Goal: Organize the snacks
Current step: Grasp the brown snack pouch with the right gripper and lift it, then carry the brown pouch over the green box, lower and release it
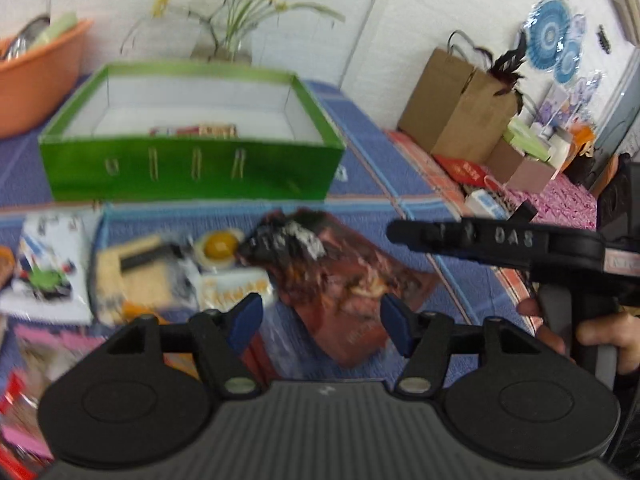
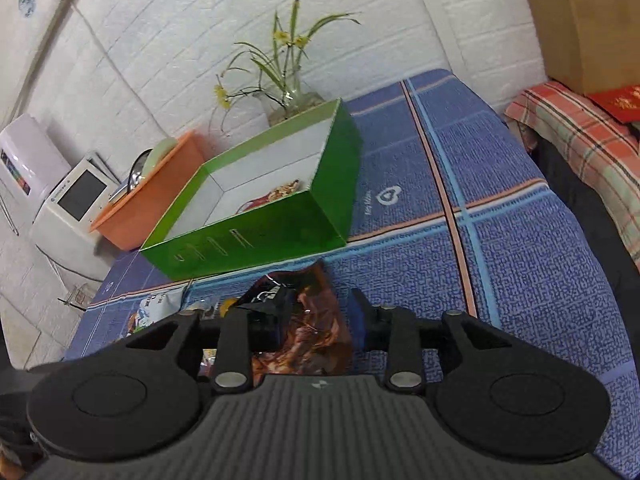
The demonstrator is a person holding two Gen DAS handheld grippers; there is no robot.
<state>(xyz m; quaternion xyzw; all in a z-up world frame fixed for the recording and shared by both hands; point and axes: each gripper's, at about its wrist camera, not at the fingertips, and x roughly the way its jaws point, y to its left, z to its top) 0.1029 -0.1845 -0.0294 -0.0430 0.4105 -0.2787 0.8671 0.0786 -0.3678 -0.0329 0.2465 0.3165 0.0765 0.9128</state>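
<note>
Both grippers, left (image 1: 320,320) & right (image 2: 308,320), gape empty w/ brown snack bag (image 1: 340,280) lying just ahead.

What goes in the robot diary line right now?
left tool: open | right tool: open | brown snack bag: on table | green box: behind

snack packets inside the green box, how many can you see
2, though the front wall may hide more. One red packet lies on the box floor by the front wall, and one with a nut picture sits just behind it. The green box is otherwise white inside.
</note>
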